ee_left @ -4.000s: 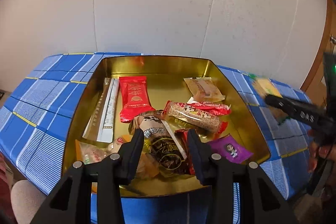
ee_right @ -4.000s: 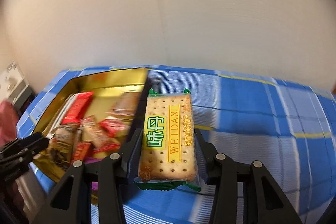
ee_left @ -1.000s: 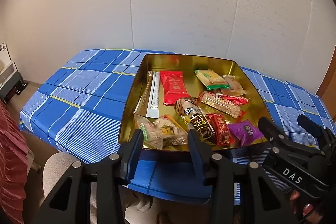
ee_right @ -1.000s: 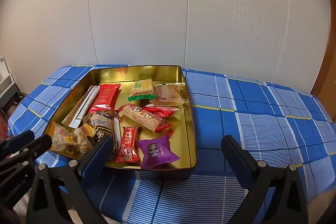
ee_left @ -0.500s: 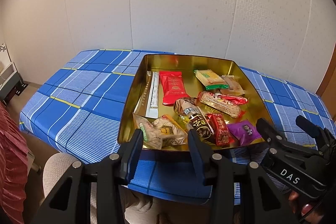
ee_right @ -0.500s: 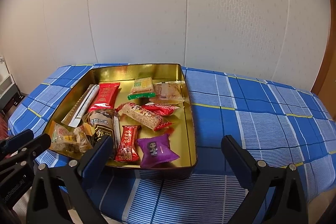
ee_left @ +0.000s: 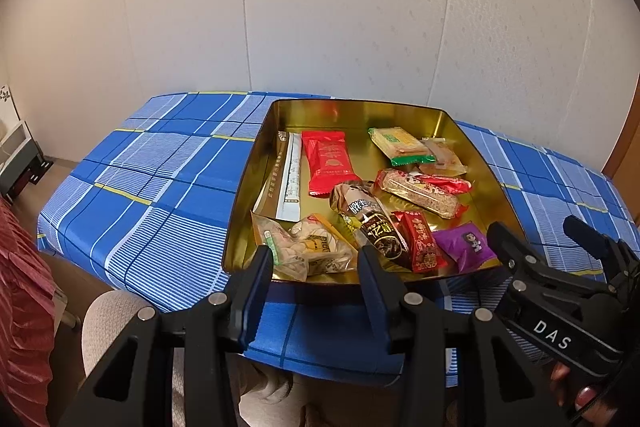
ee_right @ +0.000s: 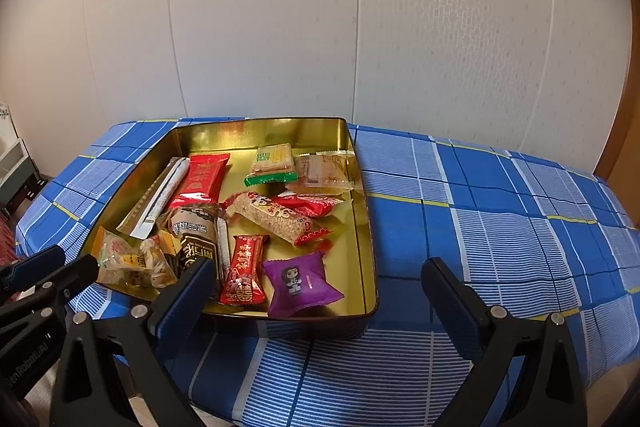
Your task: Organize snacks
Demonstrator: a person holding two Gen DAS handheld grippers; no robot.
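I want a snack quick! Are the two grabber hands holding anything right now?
Left gripper: open, holding nothing, hanging short of the gold tin.
Right gripper: wide open, holding nothing.

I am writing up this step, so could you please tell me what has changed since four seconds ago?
The green cracker pack, then between the right tool's fingers on the cloth, now lies in the gold tin beside the red packet. That tool is open and empty, and both tools have pulled back. The left tool remains empty.
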